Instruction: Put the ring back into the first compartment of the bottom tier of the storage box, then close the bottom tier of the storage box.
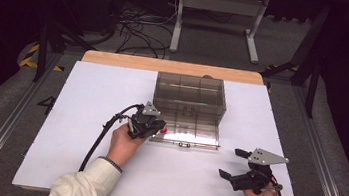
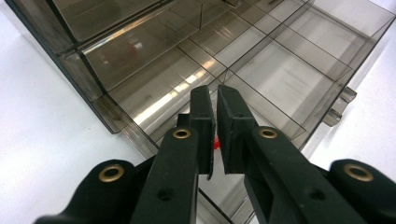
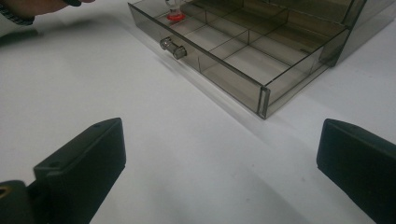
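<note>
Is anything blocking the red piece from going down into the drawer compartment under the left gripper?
Nothing visible. The left gripper holds the red piece over the open drawer, and the compartment below looks bare.

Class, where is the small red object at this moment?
In the high view, the small red object sits between the left gripper jaws, over the open drawer's front left compartment.

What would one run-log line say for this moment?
left gripper: shut on small red thing, over open drawer | right gripper: open, resting on table, holding nothing | drawer: pulled out of clear box
</note>
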A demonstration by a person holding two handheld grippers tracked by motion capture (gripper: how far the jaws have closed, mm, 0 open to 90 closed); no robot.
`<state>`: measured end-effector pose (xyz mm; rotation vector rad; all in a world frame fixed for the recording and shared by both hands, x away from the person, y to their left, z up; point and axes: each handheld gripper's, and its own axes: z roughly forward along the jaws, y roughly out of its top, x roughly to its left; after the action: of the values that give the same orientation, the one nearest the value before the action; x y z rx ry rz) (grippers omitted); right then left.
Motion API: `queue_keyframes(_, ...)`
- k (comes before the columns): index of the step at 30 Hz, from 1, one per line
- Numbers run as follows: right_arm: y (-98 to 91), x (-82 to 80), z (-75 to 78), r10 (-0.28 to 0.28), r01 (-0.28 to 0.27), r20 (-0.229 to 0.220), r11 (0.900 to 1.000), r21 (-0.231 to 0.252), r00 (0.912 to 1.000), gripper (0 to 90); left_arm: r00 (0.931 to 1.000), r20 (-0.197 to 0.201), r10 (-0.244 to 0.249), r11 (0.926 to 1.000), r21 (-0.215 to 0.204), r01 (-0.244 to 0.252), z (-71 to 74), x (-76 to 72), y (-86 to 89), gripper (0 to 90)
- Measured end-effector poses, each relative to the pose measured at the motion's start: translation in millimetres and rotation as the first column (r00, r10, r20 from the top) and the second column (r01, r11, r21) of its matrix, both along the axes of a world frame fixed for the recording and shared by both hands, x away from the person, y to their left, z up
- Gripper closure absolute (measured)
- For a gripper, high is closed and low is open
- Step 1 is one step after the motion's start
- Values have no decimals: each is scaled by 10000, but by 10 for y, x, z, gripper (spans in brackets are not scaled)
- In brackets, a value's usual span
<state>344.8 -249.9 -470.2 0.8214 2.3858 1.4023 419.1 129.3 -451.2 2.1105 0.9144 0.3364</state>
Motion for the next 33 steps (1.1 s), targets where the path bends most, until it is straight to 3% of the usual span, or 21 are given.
queue_keyframes(7, -1, -1, 0, -1, 1, -2, 10000, 7, 10000, 19, 10000, -15, -95, 9999, -113, 94, 7, -10, 0, 781)
queue_keyframes(15, -2, -4, 0, -5, 5, 8, 10000, 29, 10000, 19, 9976, 382, -576, 9964, -593, 598, 140, -90, 28, 692)
queue_keyframes(20, -5, -6, 0, -6, 6, 13, 10000, 40, 10000, 19, 9923, 254, -1214, 9856, -1154, 1235, 193, -139, 30, 636)
queue_keyframes(29, -6, -3, 1, -7, 7, -3, 10000, 63, 10000, 19, 9848, 34, -1736, 9768, -1269, 1726, 223, -193, 3, 574)
queue_keyframes(33, -6, -4, 1, -6, 6, -5, 10000, 60, 10000, 19, 9790, -114, -2037, 9741, -1021, 2015, 218, -215, -27, 564)
